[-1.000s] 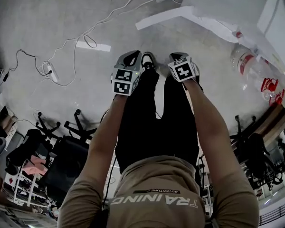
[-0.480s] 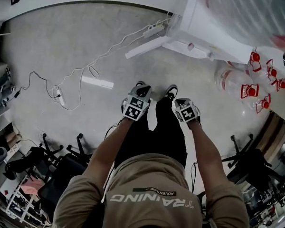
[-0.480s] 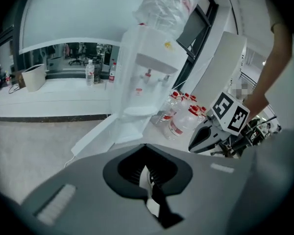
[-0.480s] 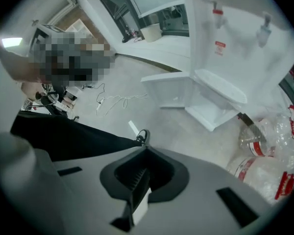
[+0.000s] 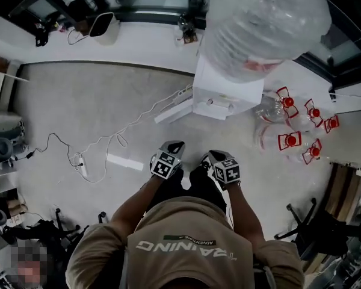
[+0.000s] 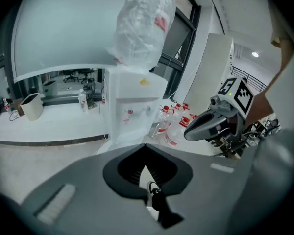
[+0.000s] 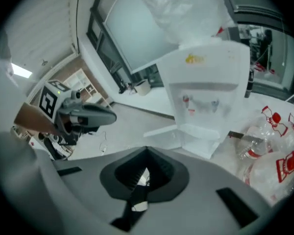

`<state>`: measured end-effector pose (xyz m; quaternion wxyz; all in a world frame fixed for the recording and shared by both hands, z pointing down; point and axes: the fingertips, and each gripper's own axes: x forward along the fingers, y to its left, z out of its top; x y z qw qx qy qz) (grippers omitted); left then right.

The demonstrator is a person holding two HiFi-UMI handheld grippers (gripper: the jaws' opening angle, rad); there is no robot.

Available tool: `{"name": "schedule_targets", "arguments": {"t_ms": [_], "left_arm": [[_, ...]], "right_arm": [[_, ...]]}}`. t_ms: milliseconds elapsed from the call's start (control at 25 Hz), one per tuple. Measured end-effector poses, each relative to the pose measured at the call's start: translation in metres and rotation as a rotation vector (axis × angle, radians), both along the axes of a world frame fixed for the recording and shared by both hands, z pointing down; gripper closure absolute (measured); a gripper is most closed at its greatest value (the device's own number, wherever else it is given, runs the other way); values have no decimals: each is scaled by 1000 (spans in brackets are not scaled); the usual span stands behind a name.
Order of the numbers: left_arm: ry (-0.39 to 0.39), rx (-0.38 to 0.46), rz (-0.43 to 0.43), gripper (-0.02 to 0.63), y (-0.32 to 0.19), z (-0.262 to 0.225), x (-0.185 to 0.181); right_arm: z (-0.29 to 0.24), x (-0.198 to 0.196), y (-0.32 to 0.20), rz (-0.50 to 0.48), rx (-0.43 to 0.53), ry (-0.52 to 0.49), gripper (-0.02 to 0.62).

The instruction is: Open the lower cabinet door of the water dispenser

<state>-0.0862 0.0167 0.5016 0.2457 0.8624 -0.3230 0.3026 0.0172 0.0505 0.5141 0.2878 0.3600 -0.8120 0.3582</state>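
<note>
The white water dispenser [image 5: 224, 92] stands ahead with a big clear bottle [image 5: 265, 23] on top. Its lower cabinet door [image 5: 174, 110] stands swung out to the left, near the floor. My left gripper [image 5: 168, 152] and right gripper [image 5: 219, 160] hang side by side above the person's shoes, well short of the dispenser. Both are shut with nothing in them. In the left gripper view the dispenser [image 6: 132, 106] lies beyond the closed jaws and the right gripper [image 6: 220, 116] shows at the right. The right gripper view shows the dispenser [image 7: 206, 92], its open door [image 7: 159, 131] and the left gripper [image 7: 83, 114].
Several spare water bottles with red handles [image 5: 292, 128] lie on the floor right of the dispenser. A power strip with white cables [image 5: 81, 164] and a white strip [image 5: 123, 161] lie at the left. A white bin [image 5: 102, 27] stands by the far wall. Office chairs crowd the lower corners.
The head view has swung forward and pulled back, so the whole dispenser with its bottle is now seen. Both grippers rose with the person and stayed shut, side by side.
</note>
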Motion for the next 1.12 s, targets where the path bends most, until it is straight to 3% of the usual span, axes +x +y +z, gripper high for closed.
{"name": "schedule_targets", "arguments": {"t_ms": [80,320,520,760,1120], "left_arm": [[-1,35,-9,598,-9,-24,0],[4,155,-15,598,-34,-88,2],[72,294,-37,598,-55,-154,-1],[146,471,-79,600,-79,-246,-8],[215,685,-138,598,-98,-382,-31]], "right_arm": [[-34,0,-15,26,74,-23,588],[-119,5,-53,-22,312,20,586],[-181,9,-77,-11,444,44,587],[-264,2,-87,-46,694,75,588],[-384,-30,-104,21,864,-100,586]]}}
